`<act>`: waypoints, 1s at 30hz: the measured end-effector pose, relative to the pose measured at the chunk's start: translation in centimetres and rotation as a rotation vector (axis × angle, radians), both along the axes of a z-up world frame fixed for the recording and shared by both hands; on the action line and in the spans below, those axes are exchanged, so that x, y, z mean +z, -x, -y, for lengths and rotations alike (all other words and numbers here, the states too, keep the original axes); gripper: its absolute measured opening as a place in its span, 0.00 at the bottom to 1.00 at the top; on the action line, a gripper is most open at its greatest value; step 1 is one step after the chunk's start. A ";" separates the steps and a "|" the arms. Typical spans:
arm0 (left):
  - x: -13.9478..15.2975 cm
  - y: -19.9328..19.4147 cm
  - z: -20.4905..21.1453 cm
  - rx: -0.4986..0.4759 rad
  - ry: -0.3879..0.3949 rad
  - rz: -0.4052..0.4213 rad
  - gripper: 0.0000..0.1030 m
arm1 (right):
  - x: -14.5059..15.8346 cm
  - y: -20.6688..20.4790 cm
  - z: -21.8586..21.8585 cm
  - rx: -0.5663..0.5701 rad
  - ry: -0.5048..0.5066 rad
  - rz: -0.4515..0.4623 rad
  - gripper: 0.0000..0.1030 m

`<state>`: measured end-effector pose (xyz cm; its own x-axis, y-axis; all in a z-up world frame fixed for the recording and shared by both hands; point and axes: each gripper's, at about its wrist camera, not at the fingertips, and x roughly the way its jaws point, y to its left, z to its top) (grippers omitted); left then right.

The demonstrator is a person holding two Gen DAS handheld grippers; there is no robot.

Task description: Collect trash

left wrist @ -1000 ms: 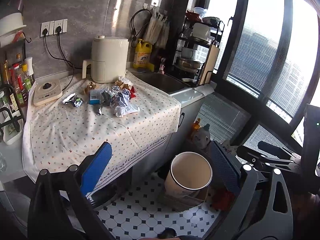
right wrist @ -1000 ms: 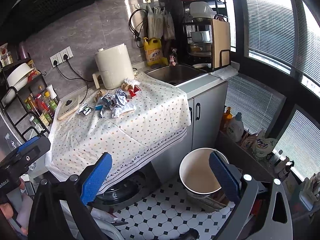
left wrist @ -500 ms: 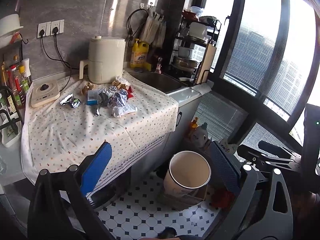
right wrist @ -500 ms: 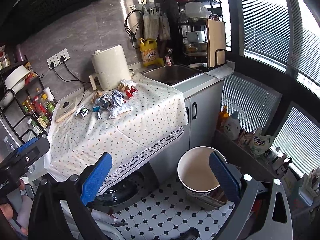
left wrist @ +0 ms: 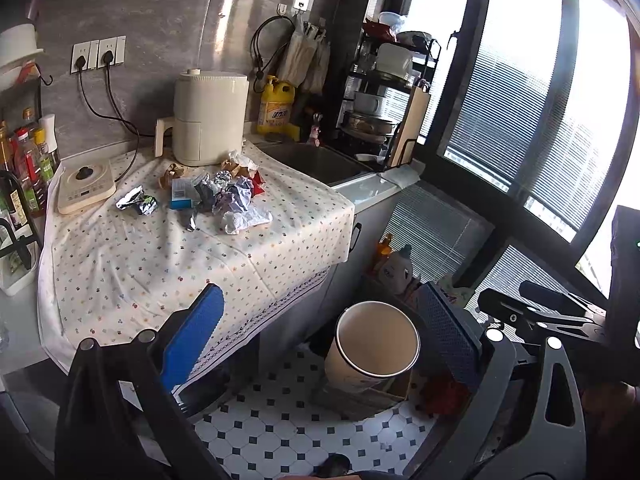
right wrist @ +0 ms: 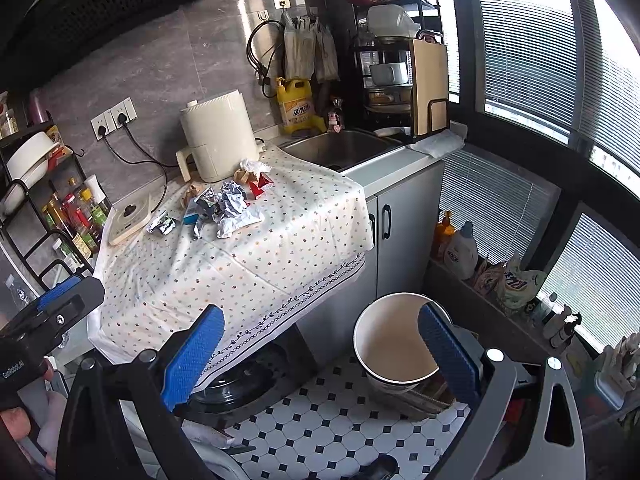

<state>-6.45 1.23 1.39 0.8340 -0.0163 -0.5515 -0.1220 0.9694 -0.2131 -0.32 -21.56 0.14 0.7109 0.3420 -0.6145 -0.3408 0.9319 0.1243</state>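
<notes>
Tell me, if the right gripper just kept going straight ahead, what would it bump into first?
Probably the hanging edge of the dotted tablecloth, at the counter's front. The open right gripper is aimed there, with the bucket just to the right; depth is hard to judge.

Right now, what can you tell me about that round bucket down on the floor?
The bucket is a round, open-topped container, pale outside with a white rim and a tan inner wall. It looks empty. It stands nearly upright on flat brown cardboard-like pieces laid on the black-and-white tiled floor, below the cloth-covered counter and in front of the grey cabinet doors. Neither tool touches it.
</notes>
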 end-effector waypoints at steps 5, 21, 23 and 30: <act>-0.2 0.1 -0.3 -0.010 0.009 0.001 0.94 | -0.1 0.2 0.1 -0.016 0.004 0.000 0.92; -1.3 -0.6 -2.2 -0.058 0.030 -0.020 0.94 | -0.6 0.2 -1.1 -0.048 0.015 -0.013 0.93; -1.5 -0.8 -2.6 -0.062 0.034 -0.021 0.94 | -1.0 -0.2 -1.7 -0.042 0.020 -0.029 0.92; -2.4 -1.9 -5.3 0.017 0.064 -0.033 0.94 | -1.5 -3.0 -6.1 0.024 0.051 -0.011 0.92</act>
